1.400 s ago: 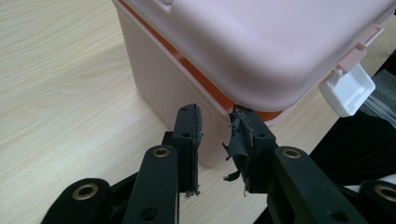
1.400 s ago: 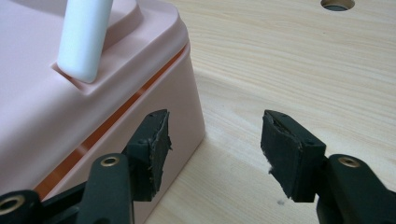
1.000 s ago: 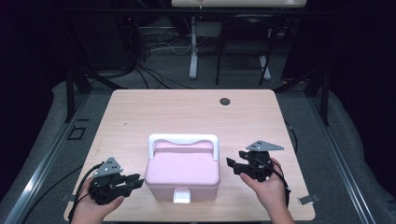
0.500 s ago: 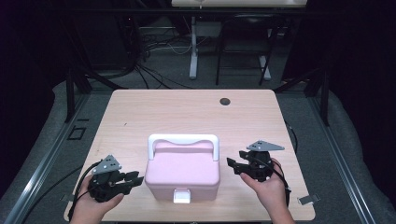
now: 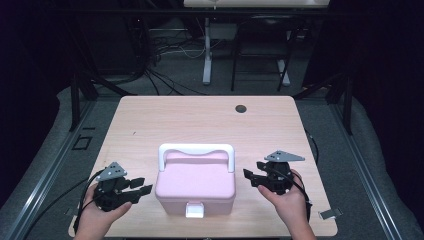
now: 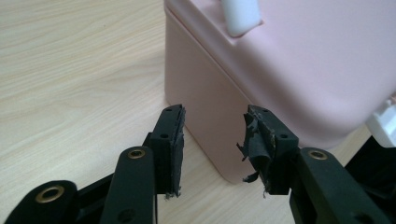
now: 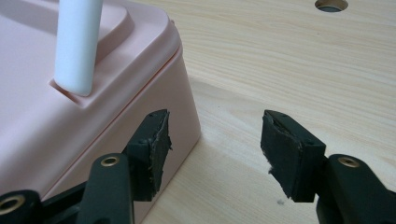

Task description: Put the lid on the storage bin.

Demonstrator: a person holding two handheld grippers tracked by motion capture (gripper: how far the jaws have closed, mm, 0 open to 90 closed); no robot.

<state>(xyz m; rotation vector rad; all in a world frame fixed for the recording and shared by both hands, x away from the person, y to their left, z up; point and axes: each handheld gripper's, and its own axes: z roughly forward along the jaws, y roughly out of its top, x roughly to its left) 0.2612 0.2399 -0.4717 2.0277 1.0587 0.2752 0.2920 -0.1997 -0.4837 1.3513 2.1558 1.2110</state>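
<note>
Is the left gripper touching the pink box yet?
Apart. In the high view the left gripper stops short of the pink box, with bare table between them. The left gripper view shows its jaws open with nothing between them; they have just been opening.

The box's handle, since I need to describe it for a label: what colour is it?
White, against the pink box; the handle shows best in the high view.

Pink box (image 5: 195,186) blocks path between both grippers, just beyond left jaws; bare table (image 5: 200,120) beyond right jaws, free to hole (image 7: 331,4).
</note>
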